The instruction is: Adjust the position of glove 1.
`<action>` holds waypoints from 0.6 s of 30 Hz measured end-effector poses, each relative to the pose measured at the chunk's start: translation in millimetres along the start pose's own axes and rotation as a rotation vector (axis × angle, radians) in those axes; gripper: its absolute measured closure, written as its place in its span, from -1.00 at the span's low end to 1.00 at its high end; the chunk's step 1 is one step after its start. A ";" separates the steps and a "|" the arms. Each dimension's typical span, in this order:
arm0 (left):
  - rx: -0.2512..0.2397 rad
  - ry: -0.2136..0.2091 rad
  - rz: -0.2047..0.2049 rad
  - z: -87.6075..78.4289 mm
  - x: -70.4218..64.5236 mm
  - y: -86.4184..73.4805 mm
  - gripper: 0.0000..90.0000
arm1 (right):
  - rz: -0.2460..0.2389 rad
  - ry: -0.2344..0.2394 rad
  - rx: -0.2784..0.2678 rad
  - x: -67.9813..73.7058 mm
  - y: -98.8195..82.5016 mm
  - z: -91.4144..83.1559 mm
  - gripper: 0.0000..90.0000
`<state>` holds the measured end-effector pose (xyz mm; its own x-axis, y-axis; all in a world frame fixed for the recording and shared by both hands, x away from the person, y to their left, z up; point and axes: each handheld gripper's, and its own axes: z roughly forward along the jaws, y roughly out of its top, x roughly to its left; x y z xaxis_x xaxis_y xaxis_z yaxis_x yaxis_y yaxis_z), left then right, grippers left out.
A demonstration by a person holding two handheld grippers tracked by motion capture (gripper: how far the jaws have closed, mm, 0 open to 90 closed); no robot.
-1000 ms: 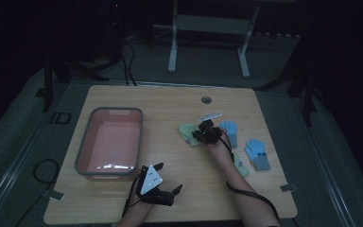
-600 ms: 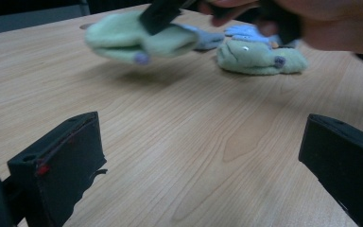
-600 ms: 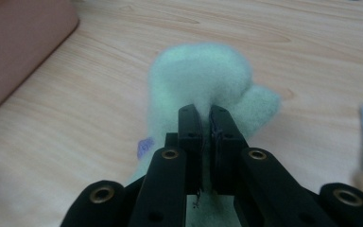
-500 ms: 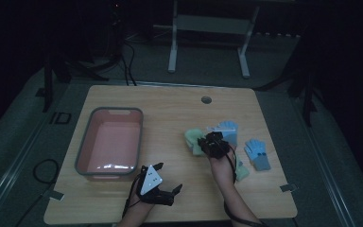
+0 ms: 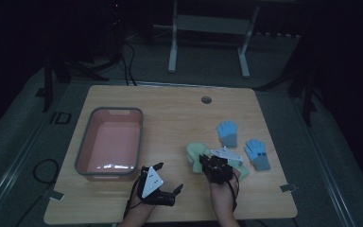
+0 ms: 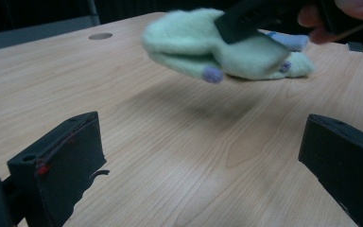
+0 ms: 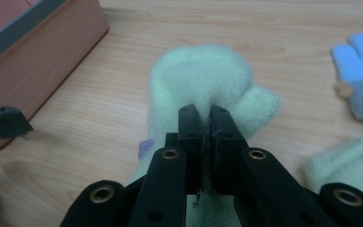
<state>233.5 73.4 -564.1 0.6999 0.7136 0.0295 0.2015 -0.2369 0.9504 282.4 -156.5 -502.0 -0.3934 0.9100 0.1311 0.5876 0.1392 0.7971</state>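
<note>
Above the table (image 5: 170, 109), right gripper (image 7: 206, 124) pinches unlabelled green mitten (image 7: 198, 75); left gripper (image 6: 203, 156) open w/ nothing.

The right gripper (image 7: 207, 124) hides the middle of the blurred green mitten (image 7: 198, 75), whose cuff runs under its arms.

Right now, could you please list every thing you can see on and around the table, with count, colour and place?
Table: one, light wood, centre.
Bin: one, pink with grey rim, left side of table.
Blue gloves: two, right side, lying flat; second one nearer the edge.
Green mitten: one, pale green, pinched in the right gripper.
Second green mitten: one, pale green, beside it on the table.
Metal stand: one, pale, on the floor behind the table.
Left gripper: black, open, near front edge.
Right gripper: black, shut on the mitten.
</note>
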 end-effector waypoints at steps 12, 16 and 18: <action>0.002 0.000 0.008 0.5 -1.4 0.3 -0.98 | 0.054 -0.053 0.038 2.9 -32.2 15.6 0.89; 0.000 -0.001 0.009 0.4 -1.5 0.2 -0.98 | 0.065 -0.059 0.069 3.4 -43.2 27.7 0.83; -0.001 -0.002 0.008 0.4 -1.4 0.2 -0.98 | 0.045 -0.065 0.067 5.6 -45.4 29.8 0.73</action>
<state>232.9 72.1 -564.1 0.7028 0.7105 0.0366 0.1954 -0.2422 0.9503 274.7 -146.1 -555.1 -0.3206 0.9388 0.1256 0.6501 0.1217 0.7500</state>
